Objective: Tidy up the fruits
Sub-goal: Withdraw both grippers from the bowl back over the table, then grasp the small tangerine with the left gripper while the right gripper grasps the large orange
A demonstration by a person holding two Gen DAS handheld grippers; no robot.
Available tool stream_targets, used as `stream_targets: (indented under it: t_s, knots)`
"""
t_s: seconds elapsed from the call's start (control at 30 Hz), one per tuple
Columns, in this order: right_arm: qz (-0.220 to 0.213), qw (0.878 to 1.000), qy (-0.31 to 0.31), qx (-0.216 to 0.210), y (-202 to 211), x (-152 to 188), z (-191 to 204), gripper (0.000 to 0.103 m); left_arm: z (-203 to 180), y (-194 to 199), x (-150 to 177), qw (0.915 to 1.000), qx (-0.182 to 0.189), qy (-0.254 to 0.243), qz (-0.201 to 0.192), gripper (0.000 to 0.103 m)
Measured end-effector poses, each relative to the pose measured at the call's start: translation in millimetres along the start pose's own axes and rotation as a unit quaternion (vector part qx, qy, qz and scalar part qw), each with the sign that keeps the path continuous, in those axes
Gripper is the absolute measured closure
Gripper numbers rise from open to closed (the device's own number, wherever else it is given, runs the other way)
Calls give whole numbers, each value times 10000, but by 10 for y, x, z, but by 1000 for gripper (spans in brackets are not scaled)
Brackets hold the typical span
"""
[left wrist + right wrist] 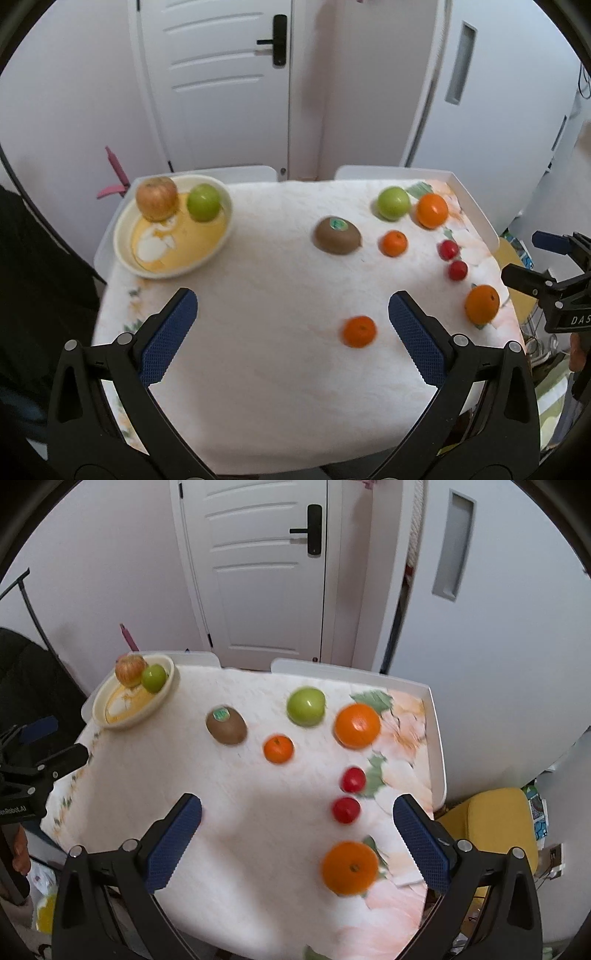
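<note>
A cream and yellow bowl (122, 240) at the table's far left holds a red-yellow apple (156, 197) and a green apple (204, 202). Loose on the cloth lie a kiwi (337, 235), a green apple (393, 203), a large orange (431, 209), a small mandarin (393, 243), two small red fruits (448, 249) (457, 270), an orange (481, 303) and a near mandarin (359, 331). My left gripper (291, 332) is open and empty above the near table. My right gripper (297, 834) is open and empty, with the near orange (350, 867) between its fingers' span.
The table has a white floral cloth (266, 295) and raised white rims (476, 210). Two white chair backs (243, 173) stand behind it, before a white door (221, 81). A yellow stool (495, 819) stands to the right. The right gripper shows at the left wrist view's right edge (554, 284).
</note>
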State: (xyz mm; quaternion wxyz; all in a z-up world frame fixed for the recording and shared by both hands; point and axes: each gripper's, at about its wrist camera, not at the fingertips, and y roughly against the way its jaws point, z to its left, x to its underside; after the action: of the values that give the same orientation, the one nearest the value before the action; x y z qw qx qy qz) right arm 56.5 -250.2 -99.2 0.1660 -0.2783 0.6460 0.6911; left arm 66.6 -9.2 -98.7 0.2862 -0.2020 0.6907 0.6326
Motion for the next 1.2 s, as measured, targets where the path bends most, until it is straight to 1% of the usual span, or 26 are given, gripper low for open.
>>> stream_targets:
  t_s: [0.23, 0.43, 0.5, 0.57, 0.6, 0.67, 0.73, 0.77, 0.83, 0.87, 0.9, 0.93, 0.97, 1.0, 1.07, 1.2]
  knots:
    - [49, 9998, 113, -132, -52, 373, -227, 0, -382, -148, 300, 9999, -86, -130, -11, 0]
    - [52, 9996, 250, -155, -232, 633, -355, 0, -570, -473, 520, 9997, -89, -224, -1, 0]
    - [39, 9996, 198, -187, -310, 708, -393, 0, -612, -612, 573, 9995, -106, -292, 60, 8]
    - [20, 9996, 161, -223, -370, 769, -414, 0, -637, -732, 615, 9992, -130, -344, 123, 12]
    - [14, 9996, 156, -225, -402, 798, -417, 0, -645, -794, 634, 9992, -148, -349, 149, 17]
    - [35, 9996, 184, -212, -479, 850, -412, 0, -652, -893, 667, 9992, -165, -309, 207, 24]
    - [58, 9996, 213, -194, -547, 897, -407, 0, -654, -976, 689, 9991, -189, -283, 269, 28]
    - [69, 9996, 209, -203, -572, 918, -409, 0, -654, -1002, 700, 9990, -194, -278, 282, 33]
    - [94, 9996, 174, -222, -614, 946, -425, 0, -664, -1046, 719, 9989, -200, -292, 311, 38]
    - [104, 9995, 158, -237, -628, 956, -435, 0, -668, -1060, 727, 9988, -203, -302, 322, 42]
    - [118, 9995, 144, -256, -642, 963, -443, 2, -672, -1071, 730, 9988, -206, -313, 331, 46]
    - [132, 9995, 133, -269, -655, 971, -450, 3, -675, -1073, 733, 9989, -168, -317, 315, 48]
    - [146, 9994, 132, -279, -667, 977, -455, 4, -679, -1075, 731, 9989, -145, -325, 310, 53]
    - [156, 9994, 139, -281, -676, 981, -460, 4, -690, -1078, 729, 9989, -93, -347, 314, 60]
    - [162, 9994, 153, -268, -685, 990, -474, 5, -720, -1080, 723, 9987, -109, -400, 309, 61]
    - [172, 9994, 137, -279, -693, 990, -494, 13, -720, -1081, 719, 9987, -104, -381, 325, 62]
